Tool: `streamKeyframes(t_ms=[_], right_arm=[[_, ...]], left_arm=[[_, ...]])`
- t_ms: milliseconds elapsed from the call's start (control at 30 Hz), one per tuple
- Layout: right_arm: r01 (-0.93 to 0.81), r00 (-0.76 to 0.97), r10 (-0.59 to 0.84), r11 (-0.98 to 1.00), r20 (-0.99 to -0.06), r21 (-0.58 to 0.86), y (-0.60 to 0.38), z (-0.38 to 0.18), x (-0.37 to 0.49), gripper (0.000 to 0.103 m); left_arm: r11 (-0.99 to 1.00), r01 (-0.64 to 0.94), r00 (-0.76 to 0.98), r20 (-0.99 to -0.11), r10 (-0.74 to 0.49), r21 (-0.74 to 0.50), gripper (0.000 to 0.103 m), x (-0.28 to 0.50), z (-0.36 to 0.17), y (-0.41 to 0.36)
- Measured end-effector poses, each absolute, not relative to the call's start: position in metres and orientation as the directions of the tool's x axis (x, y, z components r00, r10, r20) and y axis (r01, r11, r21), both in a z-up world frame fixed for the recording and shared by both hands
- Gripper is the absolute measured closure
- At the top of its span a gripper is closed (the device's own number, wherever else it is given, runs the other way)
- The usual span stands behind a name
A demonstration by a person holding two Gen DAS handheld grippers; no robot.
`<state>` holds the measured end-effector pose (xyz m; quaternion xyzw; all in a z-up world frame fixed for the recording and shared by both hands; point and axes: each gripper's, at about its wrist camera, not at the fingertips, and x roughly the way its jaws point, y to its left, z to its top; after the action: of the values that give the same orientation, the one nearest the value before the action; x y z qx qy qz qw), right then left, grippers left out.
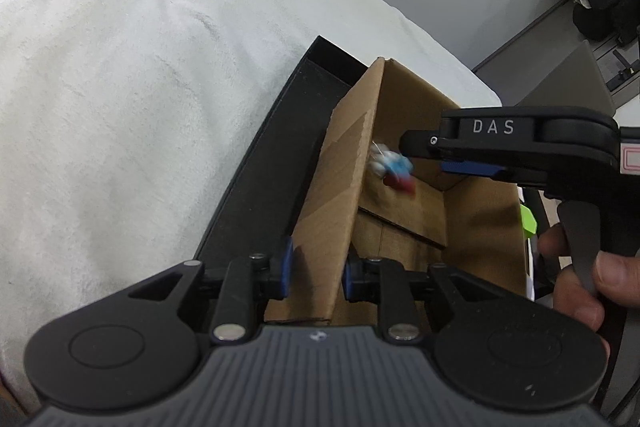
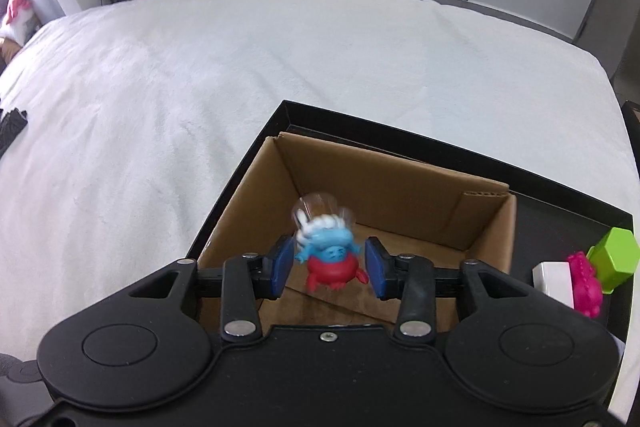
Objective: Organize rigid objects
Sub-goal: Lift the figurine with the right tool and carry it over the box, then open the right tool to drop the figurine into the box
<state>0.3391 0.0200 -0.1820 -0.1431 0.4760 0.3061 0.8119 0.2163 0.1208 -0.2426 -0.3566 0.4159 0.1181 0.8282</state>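
Right wrist view: right gripper (image 2: 326, 269) jaws parted, blurred blue-and-red toy figure (image 2: 328, 255) between pads, not pressed, over cardboard box (image 2: 400, 183) inside black tray (image 2: 560, 223); green block (image 2: 614, 259), pink toy (image 2: 586, 287) at 3 o'clock. Left wrist view alone shows left gripper (image 1: 318, 273) clamped on box wall, a hand (image 1: 580, 283) at 3 o'clock.

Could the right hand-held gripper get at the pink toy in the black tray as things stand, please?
Probably yes: the pink toy lies uncovered in the black tray, outside the cardboard box, and the right hand-held gripper has just been opening around the blue and red figure.
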Motion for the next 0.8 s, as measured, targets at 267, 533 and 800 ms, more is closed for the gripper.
streamKeyframes(t_ms=[267, 533, 800], right_arm=[[-0.621, 0.364, 0.355, 0.782, -0.861, 0.059, 0.002, -0.168, 0.331, 0.057], [-0.562, 0.418, 0.361, 0.823, -0.833, 0.074, -0.04, -0.141, 0.327, 0.055], [-0.468, 0.466, 0.328, 0.879, -0.822, 0.086, -0.095, -0.132, 0.331, 0.053]], left_arm=[[0.721, -0.494, 0.624, -0.775, -0.096, -0.486, 0.08, 0.215, -0.242, 0.122], [0.734, -0.504, 0.617, -0.784, -0.064, -0.456, 0.08, 0.215, -0.239, 0.122], [0.739, -0.516, 0.6, -0.798, -0.048, -0.433, 0.08, 0.215, -0.234, 0.117]])
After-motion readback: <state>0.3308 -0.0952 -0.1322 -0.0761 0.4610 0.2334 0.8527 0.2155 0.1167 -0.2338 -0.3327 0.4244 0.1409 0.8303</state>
